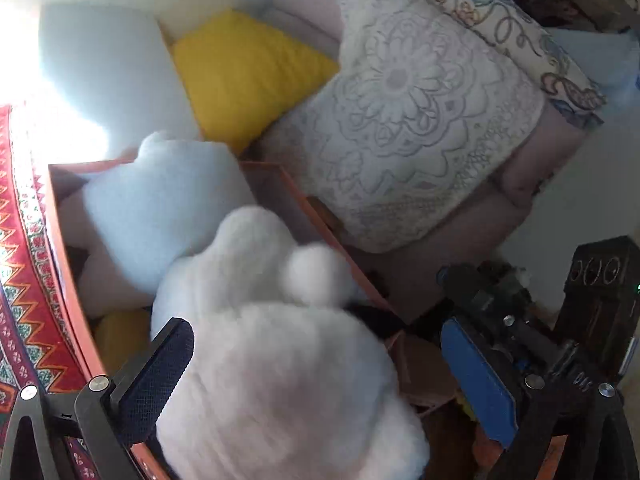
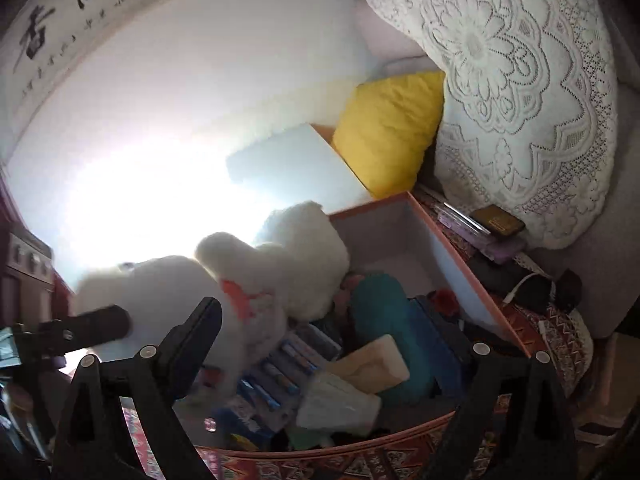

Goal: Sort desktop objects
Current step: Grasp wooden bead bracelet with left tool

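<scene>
Left wrist view: left gripper spread wide, white plush toy between fingers, pads look clear of fur, so likely just let go. Toy lies in orange storage box, near end, atop clutter.

Right wrist view: right gripper spread wide, empty, above same box; toy at left, box rim far right. Yellow cushion behind.
</scene>
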A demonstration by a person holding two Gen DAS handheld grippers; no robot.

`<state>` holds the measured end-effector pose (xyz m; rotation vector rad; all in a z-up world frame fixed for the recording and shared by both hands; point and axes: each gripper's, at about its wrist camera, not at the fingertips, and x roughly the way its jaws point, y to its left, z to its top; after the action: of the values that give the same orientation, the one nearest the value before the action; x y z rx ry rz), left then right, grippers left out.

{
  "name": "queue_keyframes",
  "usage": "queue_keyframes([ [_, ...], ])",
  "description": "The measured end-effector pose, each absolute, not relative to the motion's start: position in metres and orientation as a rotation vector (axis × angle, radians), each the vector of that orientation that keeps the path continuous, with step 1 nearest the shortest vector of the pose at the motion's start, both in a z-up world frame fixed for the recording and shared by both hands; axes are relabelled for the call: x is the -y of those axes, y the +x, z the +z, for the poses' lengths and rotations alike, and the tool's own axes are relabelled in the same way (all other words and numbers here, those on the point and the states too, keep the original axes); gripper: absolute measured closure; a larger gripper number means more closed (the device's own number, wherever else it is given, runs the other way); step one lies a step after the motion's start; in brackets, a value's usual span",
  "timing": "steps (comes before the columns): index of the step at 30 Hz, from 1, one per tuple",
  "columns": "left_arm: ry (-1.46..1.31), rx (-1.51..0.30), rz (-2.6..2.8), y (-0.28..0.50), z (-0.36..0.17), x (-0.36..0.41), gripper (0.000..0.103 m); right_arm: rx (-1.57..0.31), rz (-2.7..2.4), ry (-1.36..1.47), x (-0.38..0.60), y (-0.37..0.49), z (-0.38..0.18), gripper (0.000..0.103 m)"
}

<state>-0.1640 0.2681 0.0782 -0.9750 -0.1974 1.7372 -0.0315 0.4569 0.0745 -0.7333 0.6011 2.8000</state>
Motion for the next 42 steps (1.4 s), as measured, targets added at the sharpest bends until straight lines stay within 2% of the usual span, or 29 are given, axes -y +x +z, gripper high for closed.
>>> queue_keyframes([
  [6, -0.949, 0.177, 1.8, -0.144, 0.073, -0.24, 0.001, -0.612, 2.819, -0.618, -0.452, -0.011, 0.108, 0.003],
  [12, -0.932, 0.223, 1.912, -0.149, 0.072, -0.175, 0.001, -0.651, 2.828, -0.662, -0.434, -0.003, 0.092, 0.002],
  [18, -0.943, 0.182, 2.275, -0.162, 0.039, -0.054, 0.001, -0.648, 2.891, -0.693, -0.383, 0.007, 0.078, 0.001],
  [24, -1.059, -0.012, 2.738, -0.214, -0.021, 0.065, 0.001, -0.635, 3.059, -0.908, -0.292, -0.041, 0.059, 0.001],
  [26, -1.124, 0.071, 2.813, -0.244, -0.038, 0.109, 0.001, -0.605, 3.112, -0.996, -0.257, -0.063, 0.049, 0.001],
  [32, -1.361, 0.672, 2.826, -0.358, -0.088, 0.206, 0.001, -0.482, 3.221, -1.185, -0.157, -0.127, 0.002, 0.001],
  [34, -1.414, 0.74, 2.808, -0.391, -0.107, 0.212, 0.001, -0.48, 3.201, -1.236, -0.136, -0.143, -0.019, 0.001],
  [37, -1.449, 0.425, 2.9, -0.432, -0.128, 0.184, 0.001, -0.451, 3.169, -1.372, -0.12, -0.16, -0.051, 0.001],
  [39, -1.46, 0.223, 2.942, -0.458, -0.14, 0.165, 0.002, -0.36, 3.137, -1.442, -0.118, -0.167, -0.069, 0.001],
  [40, -1.441, 0.206, 2.951, -0.463, -0.138, 0.159, 0.005, -0.315, 3.116, -1.462, -0.12, -0.17, -0.077, 0.001],
  [41, -1.42, 0.189, 2.961, -0.466, -0.136, 0.153, 0.025, -0.28, 3.096, -1.482, -0.122, -0.173, -0.083, 0.001],
  [42, -1.39, 0.172, 2.975, -0.463, -0.133, 0.149, 0.063, -0.277, 3.081, -1.499, -0.125, -0.177, -0.088, 0.001],
])
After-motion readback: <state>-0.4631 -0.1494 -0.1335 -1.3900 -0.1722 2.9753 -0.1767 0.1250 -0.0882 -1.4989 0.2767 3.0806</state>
